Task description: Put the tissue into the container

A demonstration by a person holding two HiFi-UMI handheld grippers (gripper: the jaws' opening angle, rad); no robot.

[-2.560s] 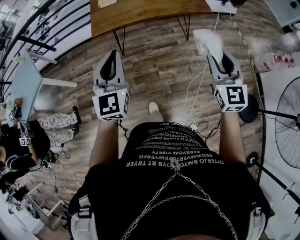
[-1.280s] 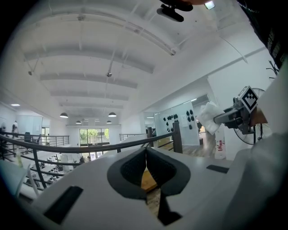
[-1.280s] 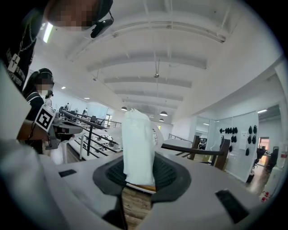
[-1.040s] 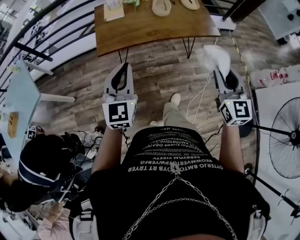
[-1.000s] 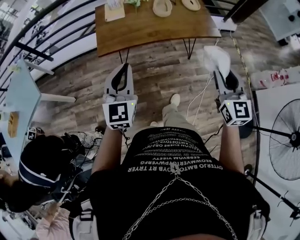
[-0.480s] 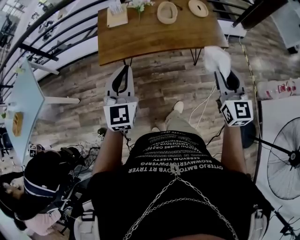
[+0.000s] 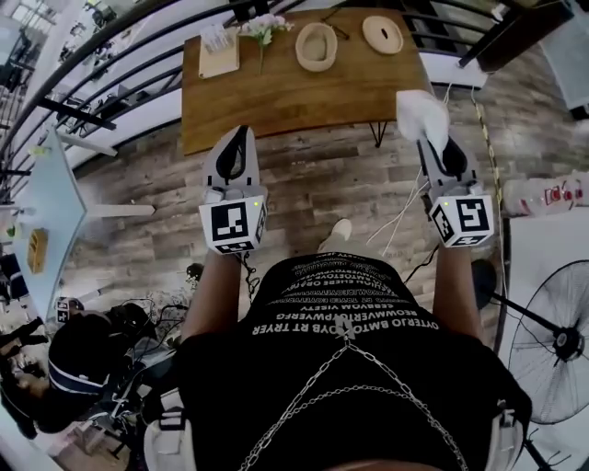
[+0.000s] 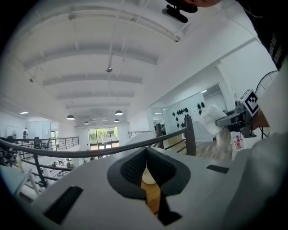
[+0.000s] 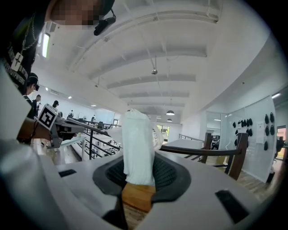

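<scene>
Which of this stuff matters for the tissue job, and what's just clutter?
Job: tissue pinched in right gripper; oval bowl on wooden table, likely the container.
Lying about: flowers, round dish, floor fan, cables; left gripper shut, empty.

We see a soft, crumpled white paper tissue (image 7: 421,112), matt grey plastic on the left gripper (image 7: 239,134) and the right gripper (image 7: 429,143), dark textured pads (image 9: 166,173), a smooth brown wooden table (image 7: 276,87) and a worn wooden plank floor (image 7: 313,184).

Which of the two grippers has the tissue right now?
The right gripper: its jaws are clamped on the white tissue, which sticks out past them. The left gripper is shut on nothing.
</scene>
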